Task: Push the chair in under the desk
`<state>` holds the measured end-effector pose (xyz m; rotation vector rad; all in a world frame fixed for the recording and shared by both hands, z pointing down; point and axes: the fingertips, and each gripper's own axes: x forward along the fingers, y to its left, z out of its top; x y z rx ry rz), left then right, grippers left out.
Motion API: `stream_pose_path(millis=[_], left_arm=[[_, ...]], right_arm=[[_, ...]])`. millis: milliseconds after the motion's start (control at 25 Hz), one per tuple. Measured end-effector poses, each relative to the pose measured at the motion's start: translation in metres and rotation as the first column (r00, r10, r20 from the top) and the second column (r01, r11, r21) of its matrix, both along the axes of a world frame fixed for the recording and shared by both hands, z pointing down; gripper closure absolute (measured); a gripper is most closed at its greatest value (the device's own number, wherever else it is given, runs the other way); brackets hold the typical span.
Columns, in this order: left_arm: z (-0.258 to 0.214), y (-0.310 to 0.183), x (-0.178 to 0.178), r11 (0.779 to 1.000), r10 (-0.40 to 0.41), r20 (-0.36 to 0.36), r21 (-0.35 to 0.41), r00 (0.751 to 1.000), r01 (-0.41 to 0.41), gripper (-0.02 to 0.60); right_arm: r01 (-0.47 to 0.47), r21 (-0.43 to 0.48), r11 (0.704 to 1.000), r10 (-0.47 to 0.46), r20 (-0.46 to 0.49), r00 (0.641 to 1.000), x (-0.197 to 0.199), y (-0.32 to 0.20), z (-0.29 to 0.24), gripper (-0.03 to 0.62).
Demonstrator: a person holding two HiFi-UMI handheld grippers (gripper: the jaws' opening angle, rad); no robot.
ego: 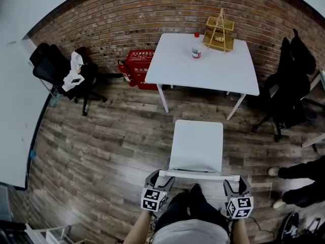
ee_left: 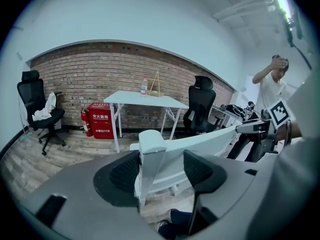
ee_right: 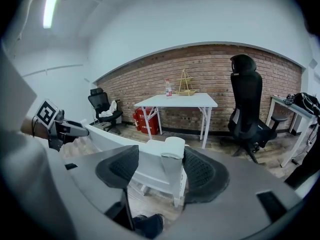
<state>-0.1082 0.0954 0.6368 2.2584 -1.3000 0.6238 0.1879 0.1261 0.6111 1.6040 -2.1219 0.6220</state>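
The wooden floor (ego: 101,146) carries everything, and the white bench (ego: 172,65) stands at its far side against the brick wall (ego: 152,14). The white chair (ego: 197,144) stands on the open floor, well apart from the bench's near edge with a strip of bare boards between. Its seat faces the bench and its back faces the person.

The chair is plain white, with a flat squarish seat and a narrow top rail (ego: 198,175). The rail's long axis runs side to side, about parallel to the bench's near edge. From the head view the seat looks narrower than the gap between the bench's two near legs. It lines up with that gap, so I judge a straight push away from the person would carry it under.

The left tool (ego: 161,178) sits at the rail's left end and the right tool (ego: 236,183) at its right end, so neither hand is nearer. In the left gripper view the left tool (ee_left: 160,166) stands wide apart. The chair's corner post (ee_left: 150,154) lies against one pad, with a clear gap to the other. The right tool (ee_right: 161,169) is also spread, with its post (ee_right: 174,159) against the outer pad and nothing clamped.

A bottle (ego: 196,50) stands toward the bench's far edge, and a wooden rack (ego: 219,32) stands at its far right corner.
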Motion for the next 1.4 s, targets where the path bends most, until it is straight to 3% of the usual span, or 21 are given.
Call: stream_pose_path(millis=[600,1400], left_arm=[[-0.002,-0.052,0.017,1.0,-0.01,0.006,0.004,1.0,0.01,0.299],[-0.001,-0.086,0.022,0.999,-0.036,0.012,0.009,0.999,0.036,0.299]], right_arm=[[-0.005,0.005,1.0,0.005,-0.015,1.0,0.017,-0.055,0.0,0.306],[0.005,-0.002,1.0,-0.005,-0.025,1.0,0.022,-0.092,0.0,0.304]])
